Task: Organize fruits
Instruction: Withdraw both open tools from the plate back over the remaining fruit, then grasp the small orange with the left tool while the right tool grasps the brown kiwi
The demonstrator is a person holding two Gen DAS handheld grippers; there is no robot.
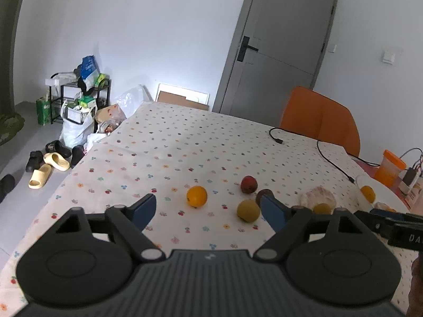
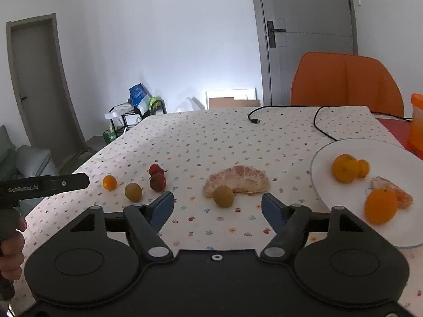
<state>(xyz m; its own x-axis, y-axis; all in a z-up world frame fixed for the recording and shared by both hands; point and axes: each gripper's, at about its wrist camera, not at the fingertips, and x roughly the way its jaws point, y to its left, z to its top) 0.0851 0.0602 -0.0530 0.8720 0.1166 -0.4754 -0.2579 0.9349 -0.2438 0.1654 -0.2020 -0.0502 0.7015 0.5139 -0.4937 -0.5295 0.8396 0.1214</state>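
Observation:
On the flowered tablecloth (image 1: 171,142) lie a small orange (image 1: 197,196), a yellow-brown round fruit (image 1: 248,210) and a red fruit (image 1: 248,184). A darker red one (image 1: 265,192) is partly hidden by a finger. My left gripper (image 1: 207,201) stands open just before the orange, touching nothing. In the right wrist view, my right gripper (image 2: 217,198) is open with a brown round fruit (image 2: 223,196) ahead of its gap, pads apart from it. A peeled pomelo piece (image 2: 238,179) lies behind that fruit. The white plate (image 2: 396,155) at the right holds oranges (image 2: 345,168) and peeled segments (image 2: 396,196).
Black cables (image 2: 320,121) run across the far side of the table. An orange chair (image 2: 346,82) stands behind it, and an orange jar (image 2: 417,124) beside the plate. The table's left edge drops to a floor with slippers (image 1: 45,169) and bags. A hand (image 2: 10,248) holds the left tool.

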